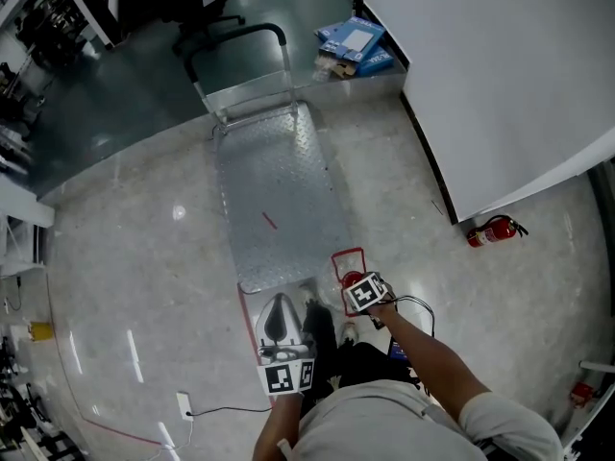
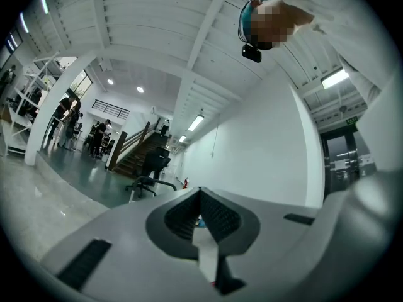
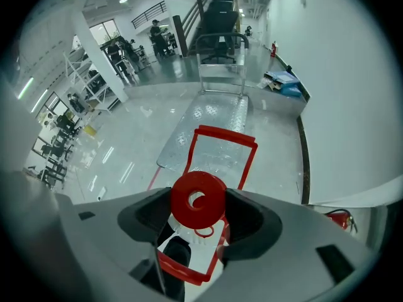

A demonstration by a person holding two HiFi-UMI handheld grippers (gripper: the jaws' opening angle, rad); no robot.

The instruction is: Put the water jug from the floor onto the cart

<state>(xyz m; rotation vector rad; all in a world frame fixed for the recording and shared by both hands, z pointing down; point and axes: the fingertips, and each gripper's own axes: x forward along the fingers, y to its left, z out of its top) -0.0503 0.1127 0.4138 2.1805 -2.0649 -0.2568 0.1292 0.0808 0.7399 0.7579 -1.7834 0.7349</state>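
The water jug [image 3: 208, 168] is clear plastic with a red cap [image 3: 198, 200] and a red carry frame [image 1: 348, 261]. My right gripper [image 3: 200, 214] is shut on its neck just under the cap; in the head view that gripper [image 1: 356, 284] hangs just off the near right corner of the cart. The cart [image 1: 279, 190] is a silver checker-plate platform trolley with a black push handle [image 1: 235, 36] at its far end, also in the right gripper view as the cart [image 3: 214, 121]. My left gripper [image 1: 279, 307] is shut on nothing, tilted up toward the ceiling, near the cart's near edge.
A white wall [image 1: 500, 75] runs along the right, with a red fire extinguisher [image 1: 492, 230] at its foot and blue boxes [image 1: 356, 46] past the cart. An office chair [image 1: 207, 12] stands behind the cart. A cable and plug [image 1: 183, 406] lie at lower left. People stand far off.
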